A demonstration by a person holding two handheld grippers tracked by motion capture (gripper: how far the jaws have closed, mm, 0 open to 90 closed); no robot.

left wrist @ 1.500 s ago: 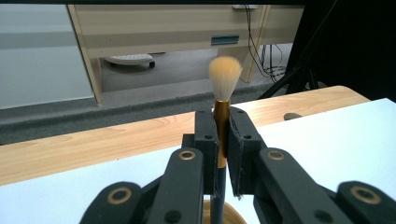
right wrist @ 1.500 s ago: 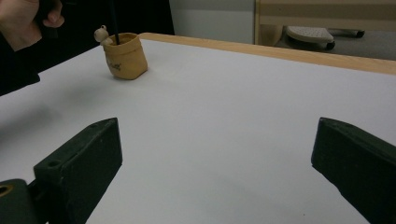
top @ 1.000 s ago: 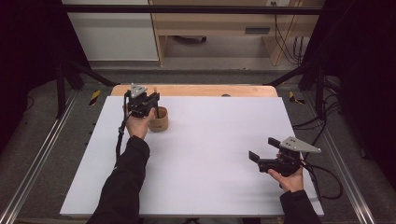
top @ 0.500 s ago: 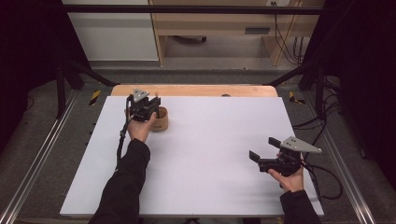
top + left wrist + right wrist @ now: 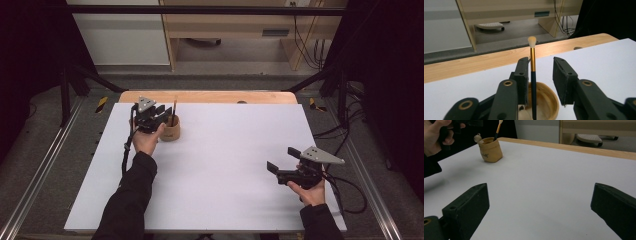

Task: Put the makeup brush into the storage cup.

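Change: my left gripper (image 5: 161, 116) had its jaws shut a second ago; they have just been opening, and the brush (image 5: 532, 75) now stands free in the gap between them; hand barely shifted at the cup

Right side: my right gripper (image 5: 280, 169) sits where it was, near desk edge, jaws spread wide with nothing between

Left gripper state: parted, pads off the brush; brush handle runs close along one pad in the left gripper view, whether it touches I cannot tell

Brush: upright in the tan cup (image 5: 171, 131), pale tip up, gold ferrule, dark handle going down into the cup

Cup: at the far left of the white desk (image 5: 225, 165), just beside my left hand (image 5: 146, 141); well apart from the right gripper; seen across the desk in the right gripper view (image 5: 490, 150)

Surface: white sheet over a wooden top, a strip of wood (image 5: 210, 96) showing at the far edge

Room: grey floor, light wood furniture behind, black frame posts, cables at right
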